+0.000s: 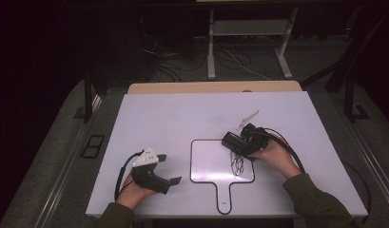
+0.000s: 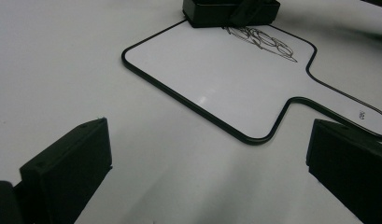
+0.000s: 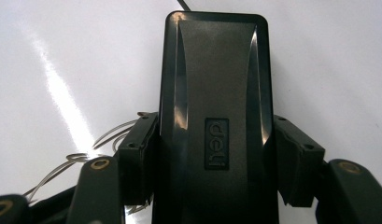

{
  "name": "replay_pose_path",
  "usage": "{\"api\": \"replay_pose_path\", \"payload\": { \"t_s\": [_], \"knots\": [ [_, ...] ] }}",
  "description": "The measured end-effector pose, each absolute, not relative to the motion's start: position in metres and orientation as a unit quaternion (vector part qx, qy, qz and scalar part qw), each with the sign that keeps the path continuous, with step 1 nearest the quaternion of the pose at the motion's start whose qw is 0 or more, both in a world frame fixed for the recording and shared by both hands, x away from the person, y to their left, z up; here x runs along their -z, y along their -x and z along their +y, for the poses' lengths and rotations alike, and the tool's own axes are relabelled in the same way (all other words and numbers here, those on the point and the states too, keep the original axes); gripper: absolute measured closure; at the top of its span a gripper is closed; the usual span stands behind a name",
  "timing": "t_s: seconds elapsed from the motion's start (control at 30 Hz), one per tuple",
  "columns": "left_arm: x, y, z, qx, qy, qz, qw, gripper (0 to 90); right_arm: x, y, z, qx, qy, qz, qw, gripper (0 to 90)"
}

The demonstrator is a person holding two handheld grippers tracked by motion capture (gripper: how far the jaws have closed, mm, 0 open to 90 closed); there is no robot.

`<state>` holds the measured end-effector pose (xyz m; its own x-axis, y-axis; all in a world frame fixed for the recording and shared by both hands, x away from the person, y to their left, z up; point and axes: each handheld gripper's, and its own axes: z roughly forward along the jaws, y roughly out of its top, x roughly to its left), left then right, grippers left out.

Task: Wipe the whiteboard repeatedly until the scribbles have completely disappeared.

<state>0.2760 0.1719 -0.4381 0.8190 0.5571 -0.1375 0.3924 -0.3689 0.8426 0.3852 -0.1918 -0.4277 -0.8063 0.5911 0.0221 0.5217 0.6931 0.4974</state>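
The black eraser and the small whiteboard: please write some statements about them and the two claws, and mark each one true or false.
1. The right claw is shut on the black eraser. True.
2. The left claw holds a marker. False: its jaws stand wide apart with nothing between them, above the bare white table.
3. The paddle-shaped whiteboard has black scribbles on it. True.
4. The eraser lies at the end of the whiteboard's handle. False: it is at the far right corner of the whiteboard, opposite the handle.
5. The left claw rests on the whiteboard. False: in the high view it is to the left of the whiteboard, apart from it.
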Motion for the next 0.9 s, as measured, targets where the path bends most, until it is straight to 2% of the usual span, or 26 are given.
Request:
{"api": "replay_pose_path", "payload": {
  "t_s": [0.9],
  "knots": [
    [0.437, -0.275, 0.172, -0.086, -0.822, 0.288, 0.484, 0.0, 0.423, -0.371, -0.181, -0.235, -0.267, 0.933, 0.061, 38.5]
  ]
}}
